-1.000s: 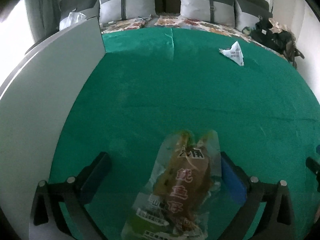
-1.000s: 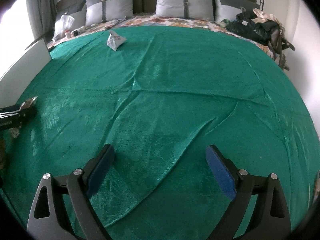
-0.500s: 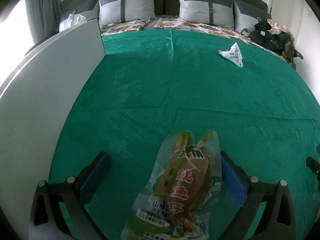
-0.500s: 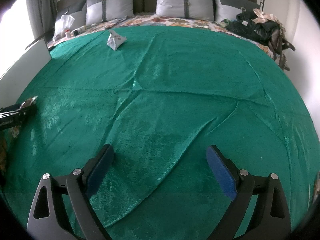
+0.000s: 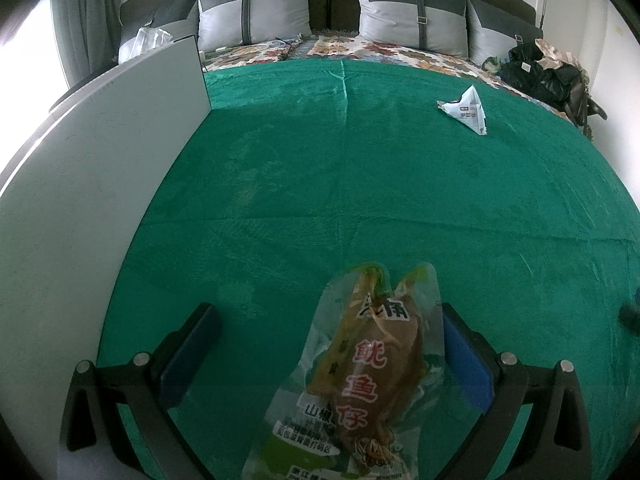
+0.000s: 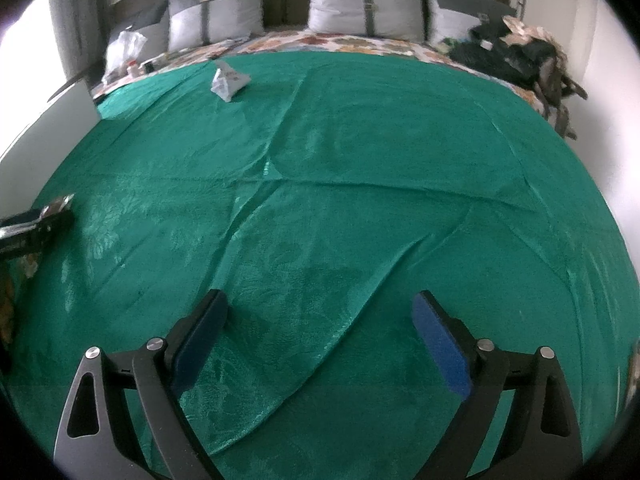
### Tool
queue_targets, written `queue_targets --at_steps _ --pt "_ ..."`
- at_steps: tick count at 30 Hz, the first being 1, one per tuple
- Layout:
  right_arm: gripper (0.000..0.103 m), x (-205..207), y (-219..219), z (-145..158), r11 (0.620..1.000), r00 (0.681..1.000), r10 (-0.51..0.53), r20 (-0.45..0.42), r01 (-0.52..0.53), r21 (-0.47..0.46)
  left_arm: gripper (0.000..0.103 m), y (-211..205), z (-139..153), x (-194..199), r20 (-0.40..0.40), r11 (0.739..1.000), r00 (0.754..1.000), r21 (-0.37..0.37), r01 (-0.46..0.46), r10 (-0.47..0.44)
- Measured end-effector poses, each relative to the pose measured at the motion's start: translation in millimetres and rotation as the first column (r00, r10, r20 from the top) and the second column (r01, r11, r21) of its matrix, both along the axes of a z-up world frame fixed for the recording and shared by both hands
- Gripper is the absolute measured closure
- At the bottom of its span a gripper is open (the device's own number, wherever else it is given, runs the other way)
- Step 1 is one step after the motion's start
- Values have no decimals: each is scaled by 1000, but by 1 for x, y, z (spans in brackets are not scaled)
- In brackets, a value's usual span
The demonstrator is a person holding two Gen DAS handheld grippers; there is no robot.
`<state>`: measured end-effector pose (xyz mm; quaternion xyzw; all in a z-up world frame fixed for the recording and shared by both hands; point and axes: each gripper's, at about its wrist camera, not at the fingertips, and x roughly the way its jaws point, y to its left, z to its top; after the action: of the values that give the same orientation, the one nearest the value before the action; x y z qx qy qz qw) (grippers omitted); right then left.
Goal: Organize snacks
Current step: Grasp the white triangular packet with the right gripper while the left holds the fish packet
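Observation:
A clear snack packet (image 5: 368, 372) with a brown filling and red characters lies between the fingers of my left gripper (image 5: 326, 314), close against the right blue pad (image 5: 464, 360). The jaws stand wide open and do not pinch it. A white triangular snack packet (image 5: 464, 110) rests far off on the green blanket (image 5: 360, 180), to the right. My right gripper (image 6: 320, 300) hovers open over the bare blanket (image 6: 360, 200), nothing between its fingers. In the right wrist view the white packet (image 6: 229, 80) sits far left, and the left gripper's finger (image 6: 36, 228) shows at the left edge.
A tall grey panel (image 5: 100, 160) walls off the bed's left side. Grey pillows (image 5: 256, 12) line the headboard beyond a floral sheet (image 5: 360, 46). Dark bags and clothes (image 5: 548, 76) are heaped at the far right corner. A plastic bag (image 5: 148, 38) sits at the far left.
The left wrist view has levelled slightly; the clear packet stays between the open fingers. The right gripper has hardly moved, its view now a little blurred.

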<state>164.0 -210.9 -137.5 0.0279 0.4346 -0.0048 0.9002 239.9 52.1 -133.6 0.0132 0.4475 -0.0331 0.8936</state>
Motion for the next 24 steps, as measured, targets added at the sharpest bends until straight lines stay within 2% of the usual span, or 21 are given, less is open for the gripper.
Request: queue_targets --at_steps 2,4,9,14,18,19,20,21,23,24 --pt "9 13 4 16 999 997 5 71 -8 35 0 0 0 0 0 1000 1000 0 0 0" --pt "9 43 13 28 997 994 50 93 -56 55 0 0 0 0 0 1000 1000 0 0 0" --pt "9 161 41 27 975 990 136 38 -141 174 0 0 0 0 0 1000 1000 0 0 0" --pt "11 237 83 10 976 981 190 -23 -186 113 0 0 0 0 0 1000 1000 -1 0 0" --pt "12 269 96 2 982 988 151 -38 -145 117 0 0 0 0 1 1000 1000 -1 0 0" --pt "23 273 97 0 984 988 145 -50 -138 114 0 0 -1 0 1 1000 1000 -1 0 0" --pt "46 275 98 1 988 990 132 -49 -128 82 0 0 -1 0 0 1000 1000 -1 0 0" --pt "54 277 99 1 990 990 131 -56 -128 54 0 0 -1 0 0 1000 1000 -1 0 0" --pt "61 275 94 4 990 990 127 -64 -122 76 0 0 -1 0 1 1000 1000 0 -1 1" --pt "61 267 89 8 989 992 119 -50 -114 98 0 0 -1 0 1 1000 1000 0 -1 1"
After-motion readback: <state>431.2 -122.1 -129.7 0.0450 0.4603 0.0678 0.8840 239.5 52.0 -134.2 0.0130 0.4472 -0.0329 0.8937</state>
